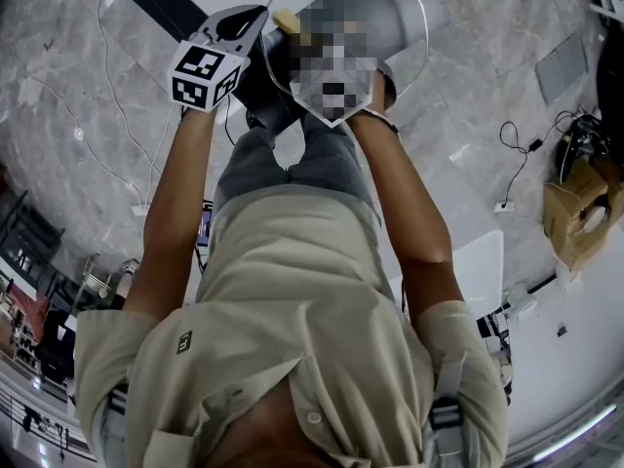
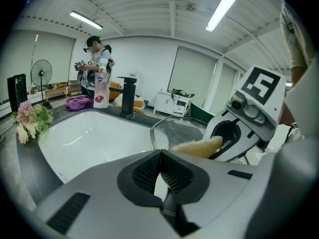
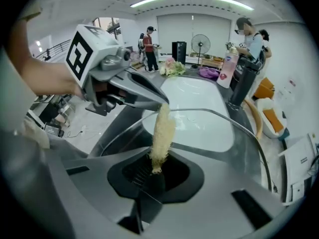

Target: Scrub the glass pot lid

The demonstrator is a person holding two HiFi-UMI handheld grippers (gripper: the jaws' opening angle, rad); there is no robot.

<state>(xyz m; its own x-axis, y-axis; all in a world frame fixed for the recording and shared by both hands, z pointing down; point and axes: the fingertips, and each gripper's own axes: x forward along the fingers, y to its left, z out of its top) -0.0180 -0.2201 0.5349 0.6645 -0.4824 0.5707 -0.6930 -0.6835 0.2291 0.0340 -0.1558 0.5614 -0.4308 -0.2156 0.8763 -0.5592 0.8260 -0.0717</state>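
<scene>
My left gripper (image 2: pixel 160 176) is shut on the rim of the glass pot lid (image 2: pixel 172 128) and holds it up on edge over the counter beside the sink. In the right gripper view the lid (image 3: pixel 214 133) is a wide clear dome with a metal rim, and the left gripper (image 3: pixel 162 102) pinches its top edge. My right gripper (image 3: pixel 152 176) is shut on a yellow sponge (image 3: pixel 162 133) that stands up against the glass. From the left gripper view the sponge (image 2: pixel 197 147) sticks out of the right gripper (image 2: pixel 227 138). The head view shows the left gripper (image 1: pixel 255 16) and the lid's rim (image 1: pixel 421 27); a patch hides the right gripper.
A white sink (image 2: pixel 89 138) lies beyond the lid, with a black faucet (image 2: pixel 128 96), a pink bottle (image 2: pixel 101 91) and a purple cloth (image 2: pixel 77 102) at its far side. Flowers (image 2: pixel 30 118) sit at the left corner. Other people (image 3: pixel 251 39) stand behind the counter.
</scene>
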